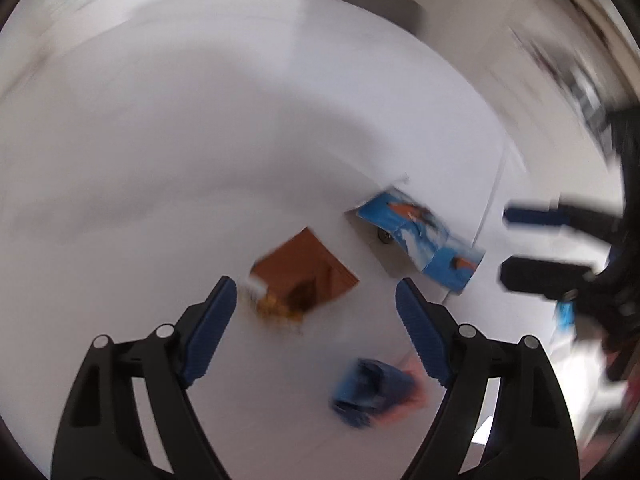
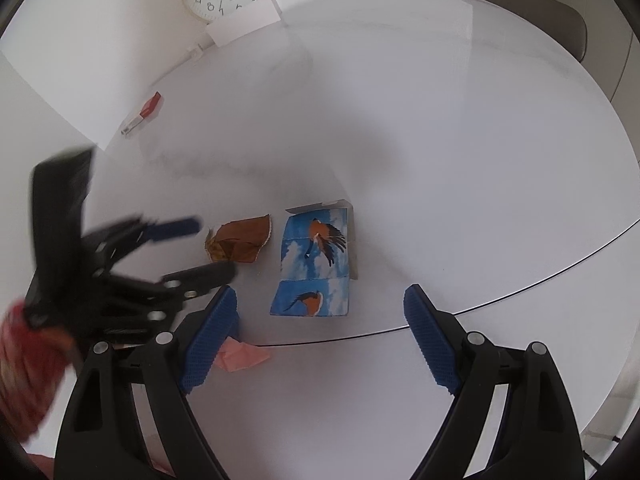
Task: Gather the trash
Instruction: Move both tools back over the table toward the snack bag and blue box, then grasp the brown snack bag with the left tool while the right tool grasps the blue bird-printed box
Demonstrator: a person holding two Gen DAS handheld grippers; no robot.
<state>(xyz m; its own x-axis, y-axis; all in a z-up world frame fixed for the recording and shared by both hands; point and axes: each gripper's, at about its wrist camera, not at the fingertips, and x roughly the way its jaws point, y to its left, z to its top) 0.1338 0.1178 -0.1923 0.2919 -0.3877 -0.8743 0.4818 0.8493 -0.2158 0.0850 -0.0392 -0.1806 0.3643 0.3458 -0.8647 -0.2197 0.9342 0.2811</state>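
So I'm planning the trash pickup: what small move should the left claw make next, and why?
Probably lower the left claw onto the brown wrapper: its jaws stand open and empty, and the wrapper lies loose on the white table just ahead of them.

A round white counter (image 2: pixel 440 140) carries a crumpled brown wrapper (image 2: pixel 240 244) near its centre, a flattened blue bird-printed carton (image 2: pixel 316 260) just beside it at three o'clock, and a small red-and-white packet (image 2: pixel 146 114) at ten o'clock.

Matt white table (image 2: pixel 460 140), glossy brown wrapper (image 2: pixel 240 242), printed blue cardboard box (image 2: pixel 316 260), crumpled pink paper (image 2: pixel 244 356)
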